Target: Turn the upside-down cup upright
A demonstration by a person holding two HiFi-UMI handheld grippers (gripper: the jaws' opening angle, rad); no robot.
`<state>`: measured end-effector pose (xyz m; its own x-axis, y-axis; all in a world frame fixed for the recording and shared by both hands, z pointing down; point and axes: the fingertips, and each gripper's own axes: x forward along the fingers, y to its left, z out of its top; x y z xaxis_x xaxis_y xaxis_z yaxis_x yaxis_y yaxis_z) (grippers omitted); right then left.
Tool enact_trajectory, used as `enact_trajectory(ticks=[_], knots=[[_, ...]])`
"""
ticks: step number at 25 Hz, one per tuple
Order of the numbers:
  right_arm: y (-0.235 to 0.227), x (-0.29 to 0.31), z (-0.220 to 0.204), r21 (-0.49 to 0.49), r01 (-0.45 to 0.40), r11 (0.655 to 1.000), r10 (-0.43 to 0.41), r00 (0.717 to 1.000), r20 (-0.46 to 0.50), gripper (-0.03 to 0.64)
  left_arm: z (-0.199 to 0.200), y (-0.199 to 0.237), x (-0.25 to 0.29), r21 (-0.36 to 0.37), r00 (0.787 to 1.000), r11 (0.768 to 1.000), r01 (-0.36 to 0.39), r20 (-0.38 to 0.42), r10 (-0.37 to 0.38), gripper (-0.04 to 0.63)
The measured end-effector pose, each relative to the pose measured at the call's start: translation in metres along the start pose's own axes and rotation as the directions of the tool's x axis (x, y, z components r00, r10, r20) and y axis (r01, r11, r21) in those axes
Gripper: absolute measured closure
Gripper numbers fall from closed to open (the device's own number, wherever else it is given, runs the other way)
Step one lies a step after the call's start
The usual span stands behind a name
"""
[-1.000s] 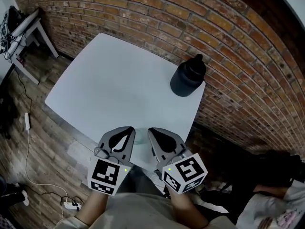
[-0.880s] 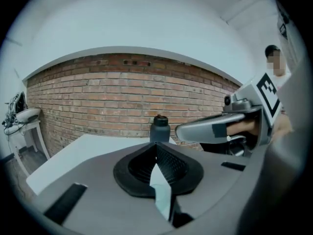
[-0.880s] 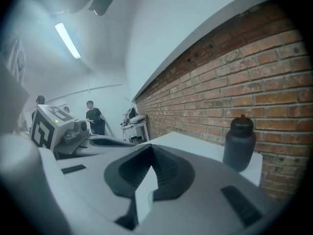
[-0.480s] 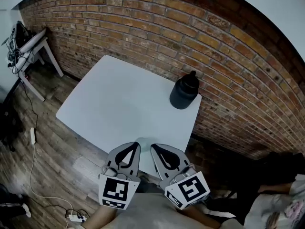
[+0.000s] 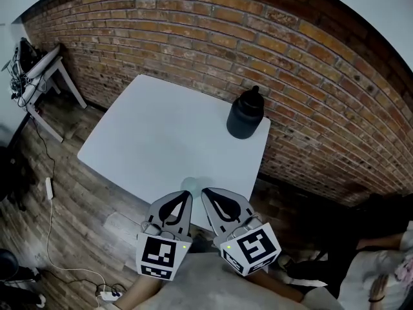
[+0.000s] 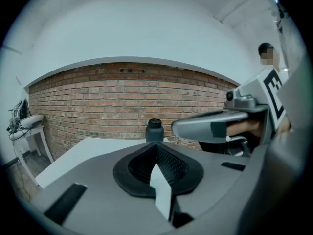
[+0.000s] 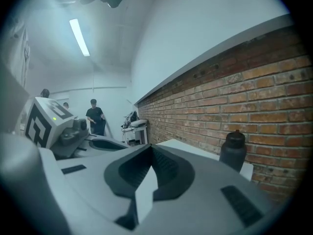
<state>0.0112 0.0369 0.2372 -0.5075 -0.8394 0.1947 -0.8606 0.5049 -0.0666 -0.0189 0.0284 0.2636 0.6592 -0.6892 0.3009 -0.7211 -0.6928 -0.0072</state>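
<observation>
Jaws clenched, nothing held, on left gripper [image 5: 186, 197] and right gripper [image 5: 204, 193], side by side at white table [image 5: 161, 134] edge; black bottle [image 5: 244, 116] upright at far corner.

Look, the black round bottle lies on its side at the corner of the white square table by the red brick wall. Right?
Not quite. The black round bottle stands upright, cap on top, as the head view shows. The rest is right: it is at the corner of the white square table by the red brick wall.
</observation>
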Motion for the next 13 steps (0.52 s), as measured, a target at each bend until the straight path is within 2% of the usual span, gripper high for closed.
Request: enact_trajectory(ticks=[13], knots=[[-0.005, 0.003, -0.019, 0.018, -0.052, 0.998, 0.053, 0.998, -0.040, 0.611, -0.009, -0.004, 0.011, -0.034, 0.999, 0.999, -0.028, -0.022, 0.027, 0.586]])
